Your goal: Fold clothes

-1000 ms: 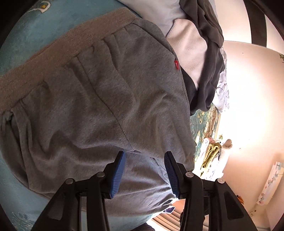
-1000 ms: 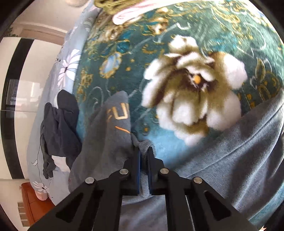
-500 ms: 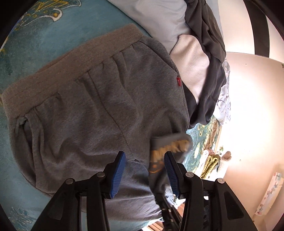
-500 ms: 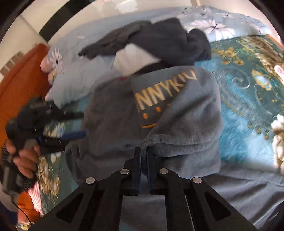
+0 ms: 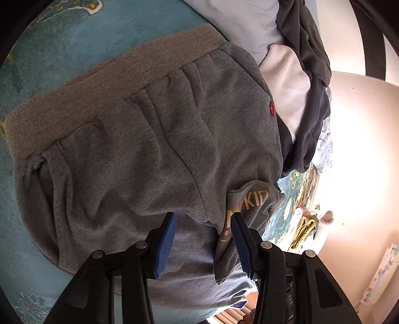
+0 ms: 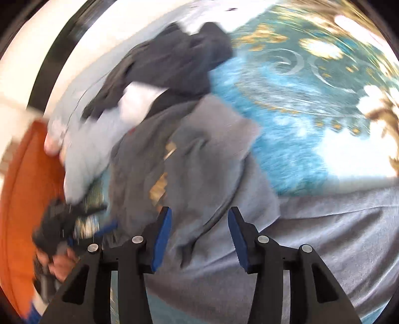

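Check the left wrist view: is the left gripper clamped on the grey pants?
No. The left gripper has its blue pads spread apart above the grey pants, with no cloth pinched between them.

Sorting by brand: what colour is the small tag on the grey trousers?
Red; the tag on the grey trousers shows best in the left wrist view.

A teal blanket point(image 5: 74, 54) patterned with gold scrolls and pale plush flowers point(image 6: 379, 109) covers the bed. At its edge lies a pale blue sheet point(image 5: 239, 22) printed with flowers. An orange headboard or cushion point(image 6: 27, 179) curves along one side, beside a cream wall point(image 5: 361, 149) with a dark vertical band point(image 5: 371, 37).
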Action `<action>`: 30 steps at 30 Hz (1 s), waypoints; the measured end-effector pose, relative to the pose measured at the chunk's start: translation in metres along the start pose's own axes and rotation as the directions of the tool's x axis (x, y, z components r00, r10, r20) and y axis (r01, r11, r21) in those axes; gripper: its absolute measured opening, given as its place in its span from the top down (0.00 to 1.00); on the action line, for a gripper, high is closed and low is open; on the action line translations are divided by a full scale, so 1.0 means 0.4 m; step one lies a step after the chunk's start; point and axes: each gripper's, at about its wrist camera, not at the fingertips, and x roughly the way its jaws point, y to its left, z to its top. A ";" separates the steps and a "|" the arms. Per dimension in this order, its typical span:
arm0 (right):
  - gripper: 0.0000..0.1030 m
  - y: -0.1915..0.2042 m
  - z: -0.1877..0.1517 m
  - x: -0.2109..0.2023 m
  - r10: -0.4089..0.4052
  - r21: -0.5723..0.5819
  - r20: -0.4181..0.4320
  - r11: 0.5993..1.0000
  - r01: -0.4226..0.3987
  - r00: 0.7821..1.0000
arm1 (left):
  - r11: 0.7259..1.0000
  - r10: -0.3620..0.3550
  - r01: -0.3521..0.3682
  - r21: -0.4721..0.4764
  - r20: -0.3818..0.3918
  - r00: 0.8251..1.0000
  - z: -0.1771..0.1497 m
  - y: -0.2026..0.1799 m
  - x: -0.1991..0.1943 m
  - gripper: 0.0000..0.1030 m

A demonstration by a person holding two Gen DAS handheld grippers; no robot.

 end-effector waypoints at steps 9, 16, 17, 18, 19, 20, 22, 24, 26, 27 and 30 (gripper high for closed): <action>0.53 -0.004 0.101 0.096 -0.069 0.080 -0.026 0.994 0.071 0.997 | 0.998 0.055 -0.055 -0.010 -0.056 0.997 -0.047 0.062 0.014 0.50; 0.53 -0.001 0.123 0.159 -0.071 0.169 -0.069 0.982 0.082 0.995 | 0.998 0.060 -0.062 -0.024 -0.065 0.996 -0.053 0.078 0.011 0.50; 0.54 0.011 0.123 0.158 -0.071 0.153 -0.060 0.985 0.079 0.996 | 0.998 0.057 -0.058 -0.020 -0.067 0.996 -0.054 0.075 0.010 0.50; 0.59 0.022 0.124 0.157 -0.077 0.129 -0.055 0.988 0.084 0.995 | 0.998 0.053 -0.054 -0.016 -0.068 0.996 -0.054 0.071 0.009 0.50; 0.83 0.032 0.125 0.156 -0.092 0.098 -0.060 0.990 0.097 0.994 | 0.998 0.054 -0.055 -0.011 -0.071 0.996 -0.056 0.065 0.013 0.50; 0.90 0.042 0.126 0.155 -0.106 0.067 -0.064 0.992 0.111 0.992 | 0.998 0.056 -0.056 -0.006 -0.075 0.996 -0.058 0.059 0.017 0.50; 0.91 0.041 0.129 0.128 -0.103 0.040 -0.041 0.994 0.104 0.994 | 0.999 0.051 -0.051 -0.001 -0.074 0.996 -0.059 0.051 0.019 0.50; 0.91 0.028 0.134 0.089 -0.081 0.032 -0.003 0.996 0.081 0.997 | 0.999 0.051 -0.051 0.001 -0.072 0.996 -0.058 0.045 0.022 0.50; 0.91 -0.002 0.148 0.032 -0.065 0.047 0.054 0.997 0.063 0.996 | 0.999 0.048 -0.048 0.004 -0.069 0.996 -0.057 0.043 0.022 0.50; 0.91 -0.021 0.160 -0.002 -0.072 0.062 0.090 0.996 0.067 0.993 | 0.999 0.047 -0.047 0.006 -0.066 0.997 -0.056 0.042 0.021 0.50; 0.91 -0.081 0.195 -0.123 -0.137 0.121 0.200 0.986 0.115 0.970 | 0.999 0.052 -0.052 0.007 -0.057 0.997 -0.054 0.045 0.017 0.50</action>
